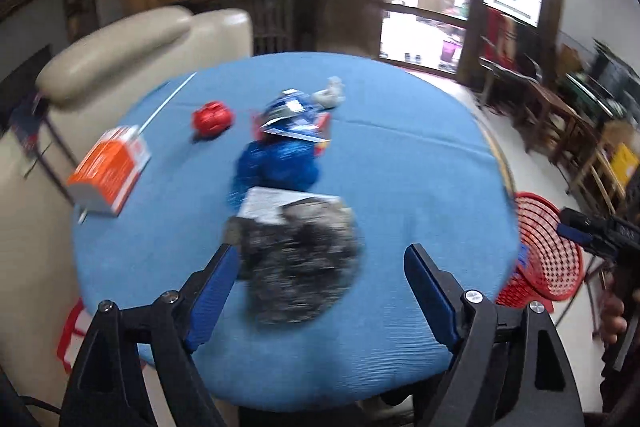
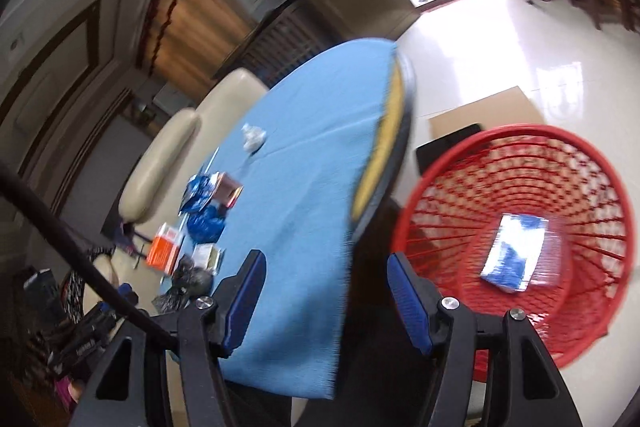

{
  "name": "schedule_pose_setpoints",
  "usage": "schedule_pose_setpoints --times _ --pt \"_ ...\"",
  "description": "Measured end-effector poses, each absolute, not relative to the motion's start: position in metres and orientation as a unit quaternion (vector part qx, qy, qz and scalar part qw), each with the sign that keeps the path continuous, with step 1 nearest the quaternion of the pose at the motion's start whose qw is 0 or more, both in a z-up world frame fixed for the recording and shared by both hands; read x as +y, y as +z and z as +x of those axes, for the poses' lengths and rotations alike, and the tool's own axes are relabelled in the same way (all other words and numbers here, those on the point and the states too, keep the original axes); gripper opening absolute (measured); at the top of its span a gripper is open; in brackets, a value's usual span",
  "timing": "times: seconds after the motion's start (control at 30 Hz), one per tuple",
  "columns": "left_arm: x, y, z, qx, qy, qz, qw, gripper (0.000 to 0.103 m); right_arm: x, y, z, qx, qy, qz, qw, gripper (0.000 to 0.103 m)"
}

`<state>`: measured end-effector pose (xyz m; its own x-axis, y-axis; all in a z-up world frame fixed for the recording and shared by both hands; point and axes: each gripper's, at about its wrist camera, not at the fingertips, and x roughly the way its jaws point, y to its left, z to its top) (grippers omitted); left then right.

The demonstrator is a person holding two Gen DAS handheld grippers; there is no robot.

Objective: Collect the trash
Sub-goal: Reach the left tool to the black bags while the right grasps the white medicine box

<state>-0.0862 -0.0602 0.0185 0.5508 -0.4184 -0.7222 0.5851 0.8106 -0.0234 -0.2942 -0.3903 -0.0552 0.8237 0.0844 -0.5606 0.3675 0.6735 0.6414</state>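
- The left gripper (image 1: 320, 291) hangs wide and empty over the black crumpled bag (image 1: 298, 263); it is best lowered squarely so both pads pinch the soft, shapeless heap.
- The right gripper (image 2: 324, 299) is half spread, empty, beside the red mesh basket (image 2: 516, 235), which already holds a glossy blue packet (image 2: 516, 253).
- Stiff orange carton (image 1: 108, 173), crinkly blue wrappers (image 1: 280, 163) lie farther on the blue cloth table (image 1: 400, 167).

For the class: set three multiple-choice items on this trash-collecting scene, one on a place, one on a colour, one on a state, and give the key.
1. Where does the red basket stand?
A on the table
B on the floor beside the table
C on the sofa

2. What colour is the tablecloth?
A blue
B green
C white

3. How is the left tool?
A shut on a bag
B open, empty
C out of view

Key: B, floor shows around it; A, blue cloth covers the top; B, its fingers stand apart, gripping nothing.
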Motion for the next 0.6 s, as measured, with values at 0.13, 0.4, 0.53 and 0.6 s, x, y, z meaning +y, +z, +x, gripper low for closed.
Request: schedule_pose_setpoints --times 0.13,0.4,0.53,0.6 --pt "-0.044 0.004 -0.051 0.397 -0.272 0.068 0.874 0.085 -0.369 -0.046 -0.257 0.306 -0.058 0.368 0.876 0.067" --pt "-0.063 -0.037 -0.003 0.464 -0.282 0.011 0.84 0.085 -0.327 -0.029 -0.192 0.33 -0.019 0.321 0.888 0.067" --pt "-0.057 -0.062 0.002 0.493 -0.285 -0.002 0.822 0.07 -0.306 -0.022 -0.162 0.344 -0.001 0.289 0.893 0.067" --pt "-0.044 -0.061 -0.002 0.48 -0.295 -0.022 0.826 0.053 -0.295 -0.019 -0.146 0.351 0.01 0.27 0.897 0.067"
